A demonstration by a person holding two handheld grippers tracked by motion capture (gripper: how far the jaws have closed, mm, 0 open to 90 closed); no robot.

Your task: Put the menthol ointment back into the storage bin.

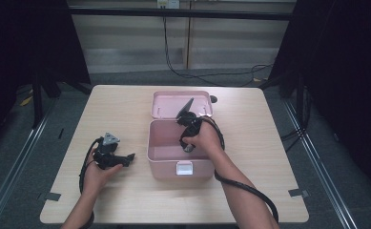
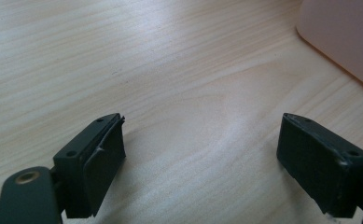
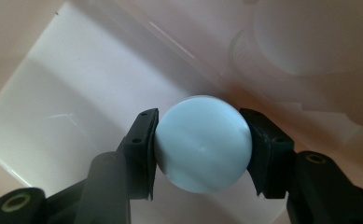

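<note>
Here the right gripper (image 3: 201,151), inside the open pink plastic box (image 1: 164,148), clamps a smooth pale-blue ball (image 3: 202,150); slackening could drop it. The left gripper (image 2: 202,163) rests released at nine o'clock.

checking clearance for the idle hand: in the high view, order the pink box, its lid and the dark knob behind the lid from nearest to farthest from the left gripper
From the left gripper:
1. pink box, just to its right.
2. lid, farther back, behind the box.
3. dark knob, at the lid's far right corner.

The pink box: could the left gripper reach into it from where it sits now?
Probably yes: the pink box stands open beside the left gripper, though the right gripper, holding a pale blue ball, already occupies it.
</note>
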